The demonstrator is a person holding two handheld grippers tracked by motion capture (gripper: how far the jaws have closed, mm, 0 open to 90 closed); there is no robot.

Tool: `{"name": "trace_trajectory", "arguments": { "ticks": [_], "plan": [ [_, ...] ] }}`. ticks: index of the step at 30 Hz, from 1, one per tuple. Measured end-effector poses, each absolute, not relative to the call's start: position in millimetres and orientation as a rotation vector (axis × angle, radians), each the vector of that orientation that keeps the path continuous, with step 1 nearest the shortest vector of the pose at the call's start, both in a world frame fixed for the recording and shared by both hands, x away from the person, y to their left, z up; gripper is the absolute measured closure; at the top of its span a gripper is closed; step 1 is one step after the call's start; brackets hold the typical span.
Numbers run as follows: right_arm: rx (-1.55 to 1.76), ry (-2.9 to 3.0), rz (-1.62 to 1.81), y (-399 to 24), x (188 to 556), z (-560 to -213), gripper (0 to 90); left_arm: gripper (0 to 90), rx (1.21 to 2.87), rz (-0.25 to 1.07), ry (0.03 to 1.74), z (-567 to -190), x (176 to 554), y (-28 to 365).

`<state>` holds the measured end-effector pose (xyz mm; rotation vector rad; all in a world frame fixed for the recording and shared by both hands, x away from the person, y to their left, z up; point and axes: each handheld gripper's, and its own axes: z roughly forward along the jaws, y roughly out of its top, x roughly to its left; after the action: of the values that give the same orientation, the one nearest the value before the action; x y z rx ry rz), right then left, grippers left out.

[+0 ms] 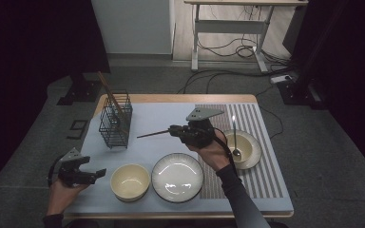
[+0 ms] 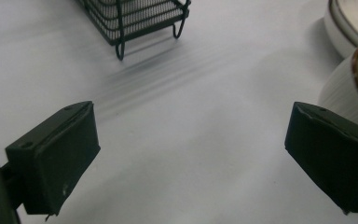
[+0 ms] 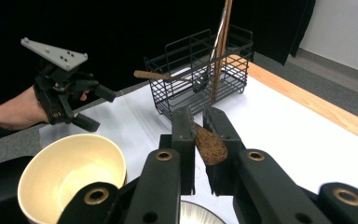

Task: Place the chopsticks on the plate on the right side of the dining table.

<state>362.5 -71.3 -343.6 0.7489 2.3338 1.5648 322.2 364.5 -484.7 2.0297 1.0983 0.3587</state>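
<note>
A dim room with grey floor, cables and a desk frame behind; in the foreground a wooden-edged table [image 1: 180, 98] covered by a pale mat, with a striped placemat [image 1: 261, 142] on its right part.

Right gripper [image 1: 173, 130]: held above the middle of the table, pointing left toward the wire basket [image 1: 115, 121]. Its jaws are closed on a wooden spoon [image 3: 208, 143]; in the right gripper view the brown bowl end of the spoon sits clamped between the two pads, and in the high view the handle projects leftward from the jaws, its tip near the basket but apart from it.

Wire basket: black, standing upright on the left rear part of the mat. It holds long wooden sticks leaning toward the rear left; in the right gripper view a further wooden-handled utensil lies across its front rim.

Left gripper [image 1: 95, 173]: held low at the front left edge of the table, just beside the cream bowl [image 1: 130, 182]. Its jaws stand wide apart with nothing between them; the left gripper view shows bare mat between the pads.

Other tableware: a grey plate [image 1: 177, 177] stands just right of the cream bowl; a second pale bowl [image 1: 247, 147] on the striped placemat contains a metal spoon [image 1: 235, 140].
</note>
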Motion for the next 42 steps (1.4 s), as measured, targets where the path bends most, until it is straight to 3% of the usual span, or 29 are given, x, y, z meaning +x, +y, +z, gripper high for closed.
{"name": "trace_trajectory", "arguments": {
  "ticks": [16,30,42],
  "plan": [
    [0.722,2.363,1.615,-68.7,351.9,-350.7,82.9,9.9,2.020,0.393,0.953,-437.9,314.3,342.3],
    [0.670,2.399,1.676,-56.1,341.0,-348.9,82.9,15.0,2.083,0.388,0.815,-424.6,317.7,300.7],
    [0.619,2.446,1.707,-40.2,334.5,-346.3,82.9,30.0,2.091,0.437,0.735,-422.3,322.5,279.0]
  ]
}}
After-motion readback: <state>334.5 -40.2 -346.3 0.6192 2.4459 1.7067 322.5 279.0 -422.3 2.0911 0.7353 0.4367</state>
